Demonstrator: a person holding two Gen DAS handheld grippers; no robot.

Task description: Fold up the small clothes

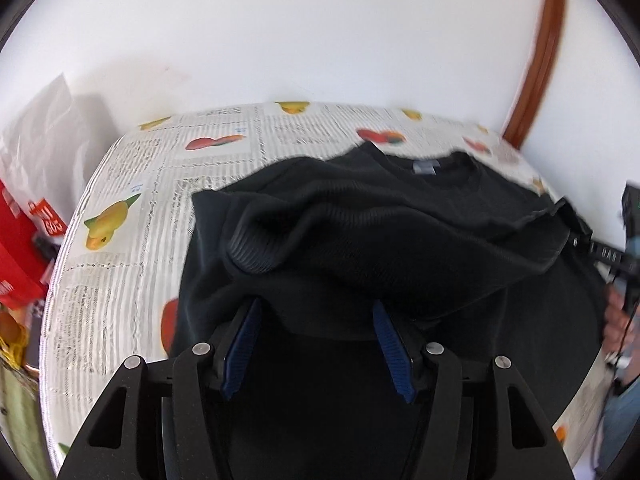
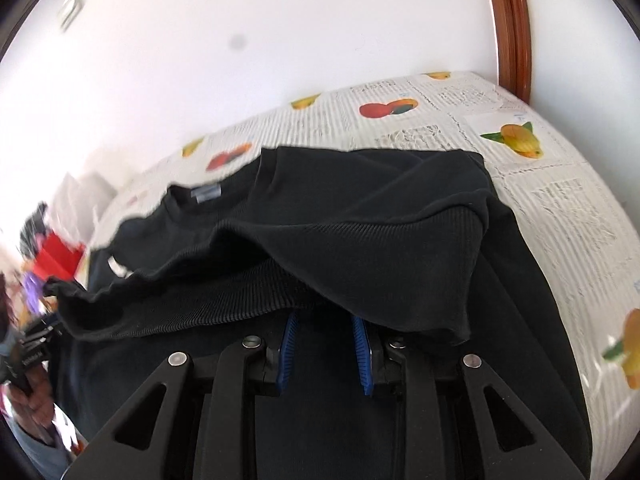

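The black ribbed-hem sweatshirt (image 1: 400, 232) lies on the fruit-printed newspaper tablecloth (image 1: 120, 240), its hem draped over both grippers at 12 o'clock. The left gripper (image 1: 316, 312) and right gripper (image 2: 324, 320) show blue pads apart; whether the hidden tips pinch cloth, one cannot tell. Both should carry the hem evenly toward the collar.

A table under a fruit-and-newsprint cloth (image 1: 120, 216) carries a black sweatshirt (image 1: 400, 224).
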